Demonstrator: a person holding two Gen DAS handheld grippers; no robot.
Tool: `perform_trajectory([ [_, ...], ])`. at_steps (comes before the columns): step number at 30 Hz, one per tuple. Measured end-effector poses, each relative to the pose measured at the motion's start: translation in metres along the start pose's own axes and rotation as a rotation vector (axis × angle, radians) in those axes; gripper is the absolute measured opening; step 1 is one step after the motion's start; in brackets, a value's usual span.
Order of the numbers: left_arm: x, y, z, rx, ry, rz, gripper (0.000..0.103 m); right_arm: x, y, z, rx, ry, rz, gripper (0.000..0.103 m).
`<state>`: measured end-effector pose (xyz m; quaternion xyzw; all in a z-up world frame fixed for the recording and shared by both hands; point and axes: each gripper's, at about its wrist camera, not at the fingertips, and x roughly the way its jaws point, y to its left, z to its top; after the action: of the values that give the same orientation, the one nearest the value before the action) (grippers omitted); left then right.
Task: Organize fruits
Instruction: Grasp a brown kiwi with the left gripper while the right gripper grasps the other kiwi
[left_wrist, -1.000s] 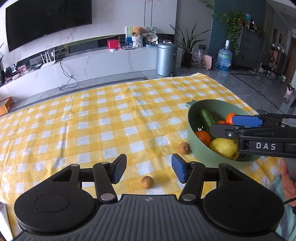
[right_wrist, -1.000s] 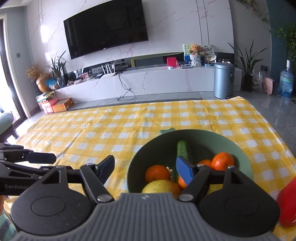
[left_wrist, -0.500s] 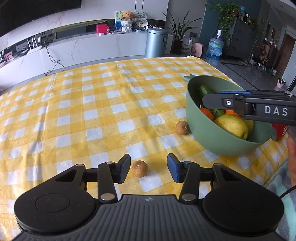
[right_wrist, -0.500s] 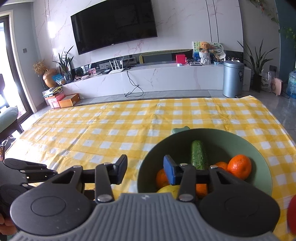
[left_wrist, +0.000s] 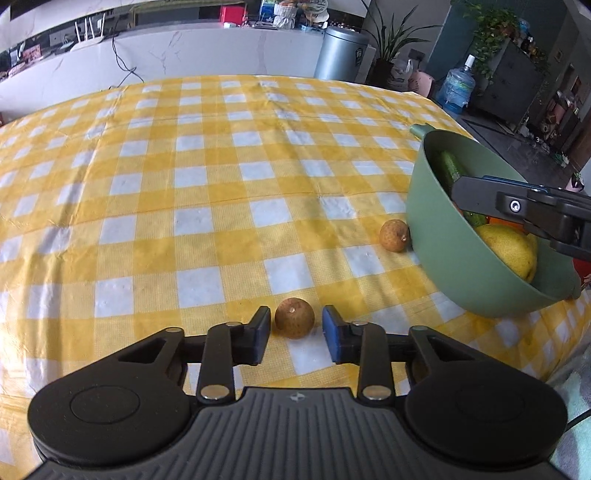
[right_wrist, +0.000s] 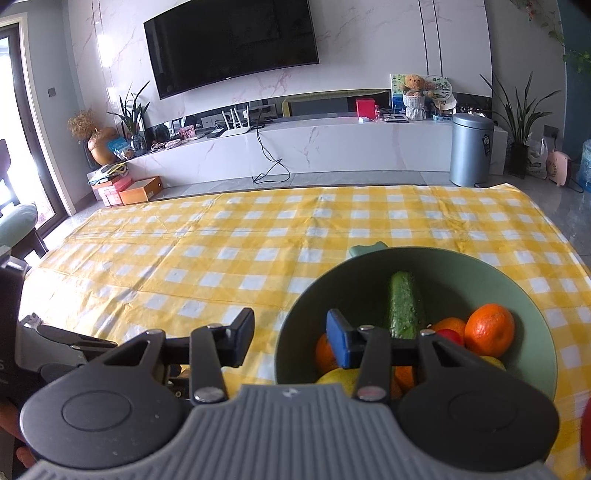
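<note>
Two small brown fruits are lying loose on the yellow checked table (left_wrist: 207, 177), and the left gripper (left_wrist: 295, 326) is dealing with the nearer fruit (left_wrist: 294, 317). A second ago its fingers (left_wrist: 261, 326) were standing wide and well short of that fruit; they have just been closing and sinking toward the cloth, and now they are sitting narrow on either side of it. A thin gap is showing at each side, so the fruit is bracketed but not yet squeezed and is resting on the table.

The second brown fruit (left_wrist: 394, 235) is lying just beside the outer wall of the green bowl (left_wrist: 436, 236), which is already carrying a cucumber (right_wrist: 404, 306), oranges (right_wrist: 489, 329) and a yellow fruit (left_wrist: 506, 251).

The right gripper (right_wrist: 290, 338) is hovering over the bowl's near rim, one finger inside and one outside. Its fingers have narrowed from a second ago and are holding nothing.

Judging from this, the pick is nearly made: a little more closing should secure the round fruit, though it could roll out forward.
</note>
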<state>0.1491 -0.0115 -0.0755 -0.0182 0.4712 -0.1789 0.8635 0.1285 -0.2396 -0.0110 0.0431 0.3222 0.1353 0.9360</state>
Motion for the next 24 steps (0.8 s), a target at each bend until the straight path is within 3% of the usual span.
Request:
perform_trajectory([
  [3, 0.0, 0.002, 0.001, -0.013, -0.003, -0.009, 0.026, 0.001, 0.0, 0.0, -0.002, 0.002, -0.003, 0.042],
  [13, -0.017, 0.008, 0.006, -0.055, -0.057, -0.02, 0.025, 0.003, 0.015, 0.005, -0.104, 0.039, -0.018, 0.042],
  [20, -0.029, 0.009, 0.011, -0.046, -0.088, 0.016, 0.025, 0.023, 0.051, 0.024, -0.472, 0.158, -0.038, 0.041],
  [24, -0.034, 0.016, 0.011, -0.075, -0.102, -0.005, 0.025, 0.047, 0.074, 0.033, -0.661, 0.312, -0.019, 0.041],
])
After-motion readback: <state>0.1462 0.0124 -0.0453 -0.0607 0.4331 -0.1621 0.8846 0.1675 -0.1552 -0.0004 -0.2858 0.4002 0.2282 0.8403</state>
